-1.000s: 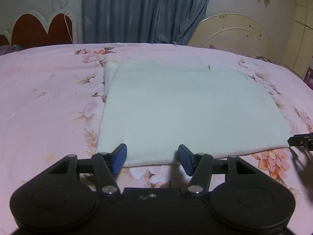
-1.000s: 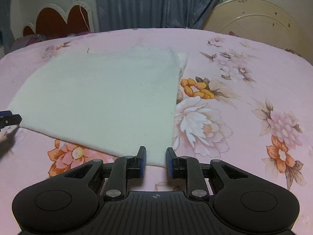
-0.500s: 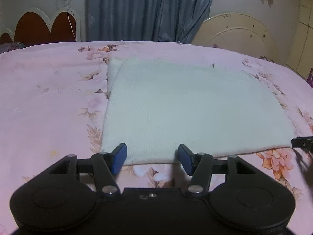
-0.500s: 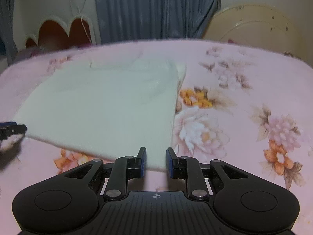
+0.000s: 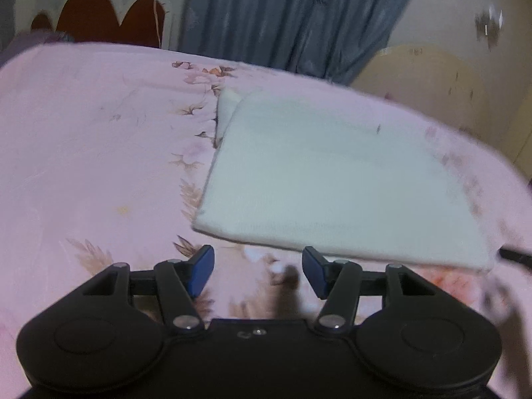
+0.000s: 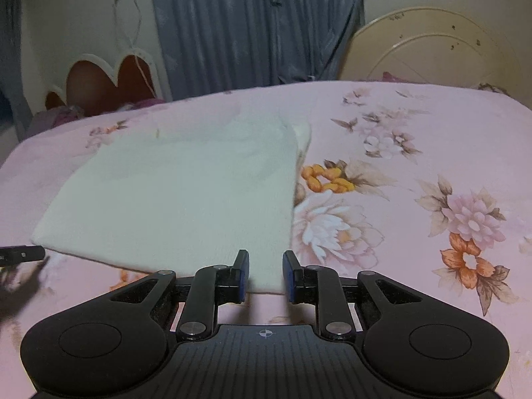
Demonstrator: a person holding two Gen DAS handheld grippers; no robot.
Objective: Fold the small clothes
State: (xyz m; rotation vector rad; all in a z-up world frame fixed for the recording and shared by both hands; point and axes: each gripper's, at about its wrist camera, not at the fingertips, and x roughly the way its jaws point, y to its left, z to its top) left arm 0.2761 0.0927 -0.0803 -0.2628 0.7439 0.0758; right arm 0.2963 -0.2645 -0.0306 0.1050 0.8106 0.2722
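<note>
Since a second ago both grippers have drawn back and up from the near edge of the folded white cloth [image 5: 335, 183], and the left wrist view has rolled, so the bed now slopes down to the right and the frame is blurred. In that left view the left gripper [image 5: 258, 267] stands with its blue pads [image 5: 201, 267] wide apart and nothing between them; the cloth's near edge lies just beyond the pad tips, over the pink floral bedsheet [image 5: 93, 153]. The cloth lies flat on the bed, a second layer peeking out at its far left corner. At the far right edge the dark tip of the other gripper shows just off the cloth's near right corner. Behind the bed hang a blue curtain [image 5: 282, 16] and a red and cream headboard [image 5: 99, 13]. In the right wrist view the right gripper [image 6: 265, 274] has its jaws narrowly parted, and the cloth's [image 6: 186, 193] near right corner shows in the gap; whether the pads press it or merely hover above it cannot be told. The sheet [image 6: 415, 173] here carries large printed flowers to the right of the cloth. No containers appear in either view.
</note>
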